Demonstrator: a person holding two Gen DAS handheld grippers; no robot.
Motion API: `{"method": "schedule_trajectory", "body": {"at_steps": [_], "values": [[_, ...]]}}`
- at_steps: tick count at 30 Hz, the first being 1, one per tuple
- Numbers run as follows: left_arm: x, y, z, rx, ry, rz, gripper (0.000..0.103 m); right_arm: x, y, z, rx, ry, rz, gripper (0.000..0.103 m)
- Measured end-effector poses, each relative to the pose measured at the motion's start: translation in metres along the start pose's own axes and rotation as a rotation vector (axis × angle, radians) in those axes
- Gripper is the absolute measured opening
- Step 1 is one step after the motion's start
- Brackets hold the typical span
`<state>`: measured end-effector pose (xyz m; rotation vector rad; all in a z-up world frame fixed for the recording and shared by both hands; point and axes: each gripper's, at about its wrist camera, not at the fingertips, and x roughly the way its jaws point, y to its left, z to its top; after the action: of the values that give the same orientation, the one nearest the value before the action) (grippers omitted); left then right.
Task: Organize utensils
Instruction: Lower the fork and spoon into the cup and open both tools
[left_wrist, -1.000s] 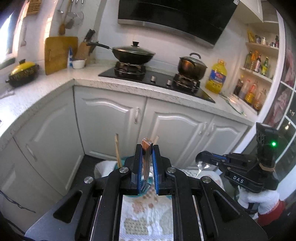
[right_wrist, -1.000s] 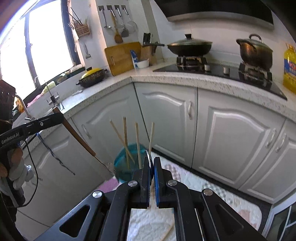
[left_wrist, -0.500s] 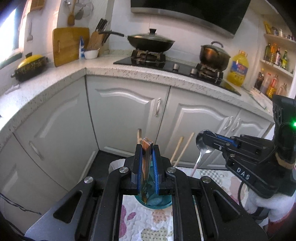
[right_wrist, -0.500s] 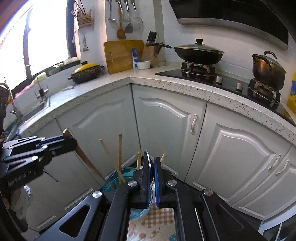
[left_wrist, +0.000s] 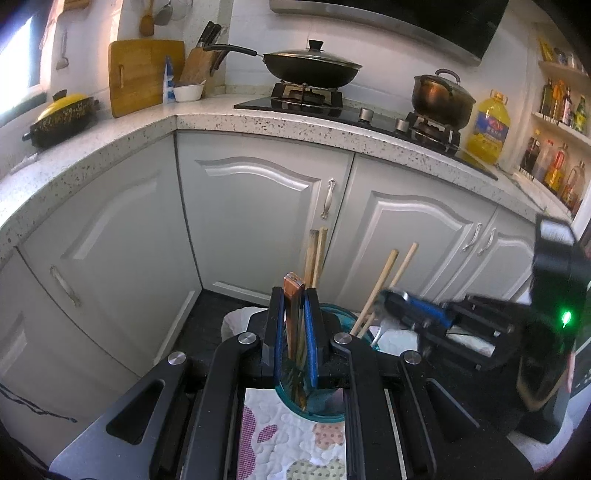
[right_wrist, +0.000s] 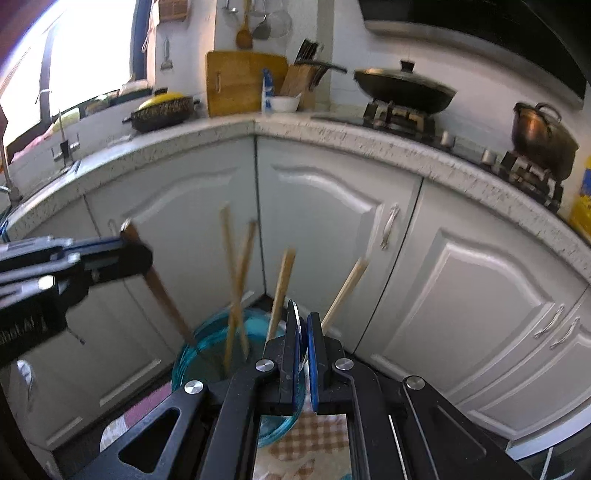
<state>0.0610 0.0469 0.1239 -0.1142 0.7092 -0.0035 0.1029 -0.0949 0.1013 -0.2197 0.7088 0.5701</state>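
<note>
A blue glass cup (left_wrist: 325, 402) (right_wrist: 210, 339) stands on a patterned cloth and holds several wooden chopsticks (left_wrist: 384, 280) (right_wrist: 236, 273). My left gripper (left_wrist: 294, 325) is shut on a brown-handled utensil (left_wrist: 293, 317) whose lower end dips into the cup; it also shows in the right wrist view (right_wrist: 159, 291). My right gripper (right_wrist: 303, 332) is shut on a metal spoon (right_wrist: 295, 328), held just over the cup's right rim; the spoon's handle shows blurred in the left wrist view (left_wrist: 382, 328).
White cabinet doors (left_wrist: 258, 218) and a speckled countertop (left_wrist: 258, 122) rise behind the cup. A wok (left_wrist: 310, 68) and a pot (left_wrist: 441, 98) sit on the stove. The patterned cloth (left_wrist: 295, 446) lies under the cup.
Both grippers have moved down and in toward the blue cup. The brown-handled utensil's tip now dips inside the cup, and the spoon has come to its right rim.
</note>
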Motion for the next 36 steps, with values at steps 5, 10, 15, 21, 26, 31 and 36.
{"method": "schedule_trajectory", "body": {"at_steps": [5,10,15,21,26,31,36], "values": [[0.01,-0.001,-0.005,-0.004,0.043,-0.004,0.009,0.013,0.005,-0.021,-0.009,0.076,0.043,0.004],[0.019,0.001,-0.011,-0.025,0.062,0.002,0.009,0.023,0.003,-0.034,0.013,0.136,0.083,0.005],[0.019,0.002,-0.012,-0.035,0.077,0.01,0.009,0.01,-0.015,-0.033,0.099,0.124,0.16,0.015],[0.008,0.009,-0.01,-0.08,0.083,-0.004,0.013,-0.021,-0.031,-0.033,0.156,0.08,0.178,0.025],[-0.011,0.005,-0.009,-0.076,0.059,-0.014,0.021,-0.037,-0.034,-0.037,0.176,0.069,0.171,0.028],[-0.026,0.0,-0.012,-0.064,0.044,-0.017,0.025,-0.049,-0.032,-0.042,0.181,0.064,0.165,0.029],[-0.04,-0.009,-0.017,-0.065,0.039,-0.025,0.026,-0.066,-0.03,-0.045,0.185,0.041,0.15,0.037]]}}
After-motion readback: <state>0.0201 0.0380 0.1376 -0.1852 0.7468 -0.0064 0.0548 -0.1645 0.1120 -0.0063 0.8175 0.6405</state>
